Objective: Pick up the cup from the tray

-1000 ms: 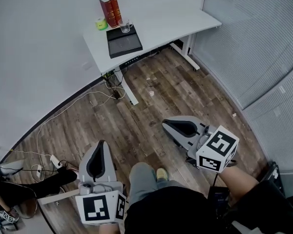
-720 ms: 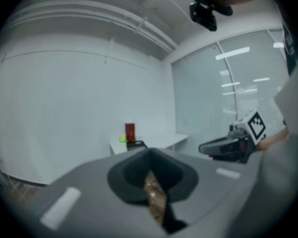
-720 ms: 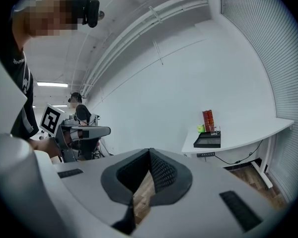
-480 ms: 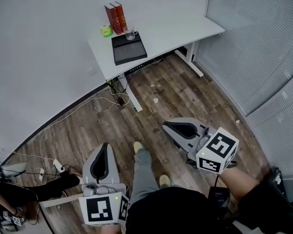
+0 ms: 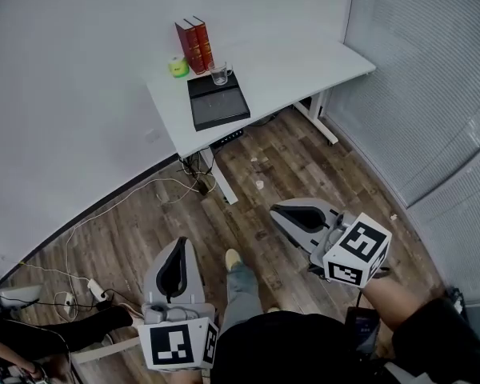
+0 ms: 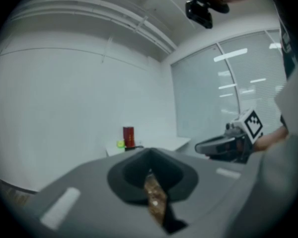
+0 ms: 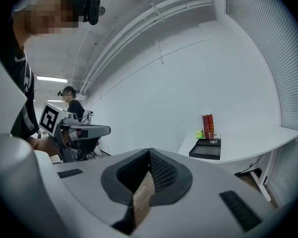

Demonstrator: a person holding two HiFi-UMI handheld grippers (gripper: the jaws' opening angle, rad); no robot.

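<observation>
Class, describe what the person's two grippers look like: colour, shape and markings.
Both the left gripper and right gripper have light grey, rounded shells with a black padded hollow round the jaws. Each carries a white cube printed with black square markers. The person wears a black short-sleeved top.

A desk [image 5: 288, 66] stands against the far wall [image 5: 80, 94]. A tray [image 5: 218, 104] lies on the desk's left part, with a cup [image 5: 219, 73] at the tray's far edge. Books [image 5: 195, 44] stand just behind the cup, with a roll [image 5: 177, 67] to their left. Nearer, over the floor [image 5: 248, 182] and well apart from the desk, the left gripper [image 5: 178, 250] and right gripper [image 5: 284, 213] flank a leg [image 5: 240, 294].
</observation>
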